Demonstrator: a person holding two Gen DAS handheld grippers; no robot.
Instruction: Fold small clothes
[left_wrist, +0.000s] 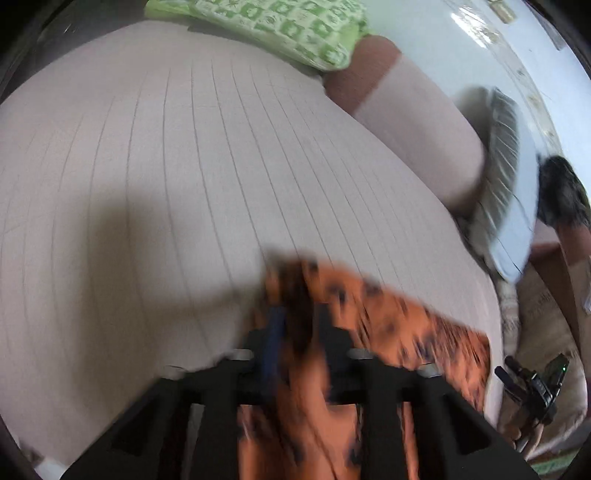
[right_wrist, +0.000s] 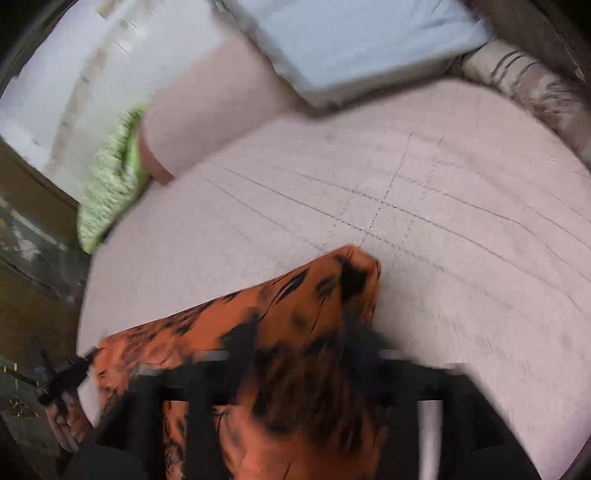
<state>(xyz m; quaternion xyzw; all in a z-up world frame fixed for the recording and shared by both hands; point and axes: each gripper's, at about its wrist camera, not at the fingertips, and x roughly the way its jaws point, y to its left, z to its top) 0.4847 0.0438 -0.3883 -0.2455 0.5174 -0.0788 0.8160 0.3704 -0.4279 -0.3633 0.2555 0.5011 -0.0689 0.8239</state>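
The orange spotted cloth (left_wrist: 388, 317) is held up over the pink bed cover (left_wrist: 147, 166) between the left gripper (left_wrist: 295, 325) and right gripper (right_wrist: 295, 354); whether either is clamped cannot be told; it could be dropped crooked.

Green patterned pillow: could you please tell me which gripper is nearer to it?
Left, probably. The green patterned pillow lies off to the left gripper's side of the bed; the right gripper sits farther across, and both are at the orange garment.
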